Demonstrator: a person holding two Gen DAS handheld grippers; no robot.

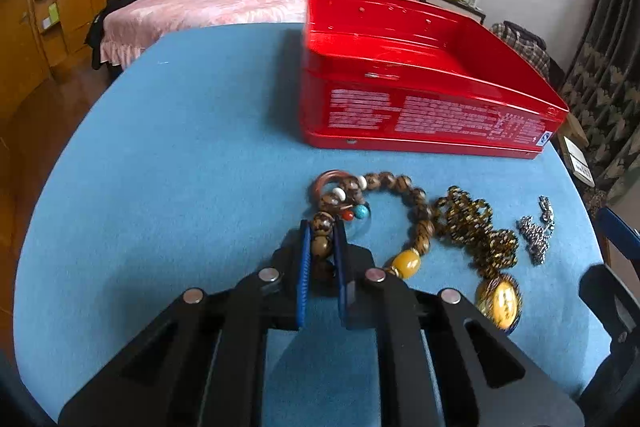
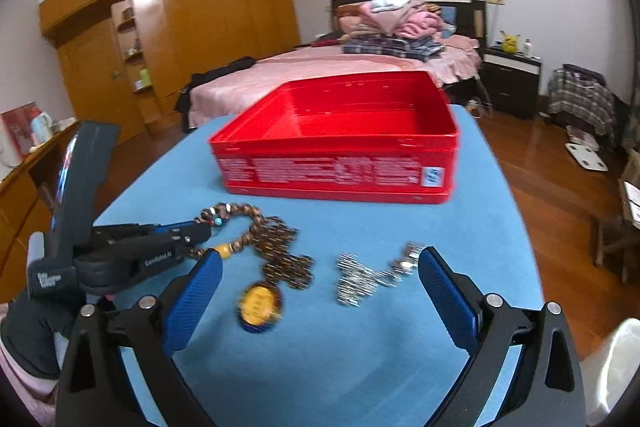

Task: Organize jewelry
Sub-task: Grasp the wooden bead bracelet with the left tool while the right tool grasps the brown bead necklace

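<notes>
An open red tin box [image 1: 420,115] stands on the blue table; it also shows in the right wrist view [image 2: 336,171]. In front of it lie a brown bead bracelet [image 1: 416,203], a dark beaded necklace [image 1: 476,231] with a yellow pendant [image 1: 502,301], and a silver chain [image 1: 534,233]. My left gripper [image 1: 322,231] is shut on the bracelet's left beads, low on the table. In the right wrist view the left gripper [image 2: 200,231] holds the bracelet [image 2: 236,215]. My right gripper [image 2: 320,267] is open and empty, above the pendant [image 2: 260,305] and silver chain [image 2: 360,279].
The blue table [image 1: 180,167] ends close behind the box. A bed [image 2: 360,63] with piled clothes stands beyond, a wooden wardrobe [image 2: 192,11] at the left, and a dark nightstand [image 2: 512,83] at the right.
</notes>
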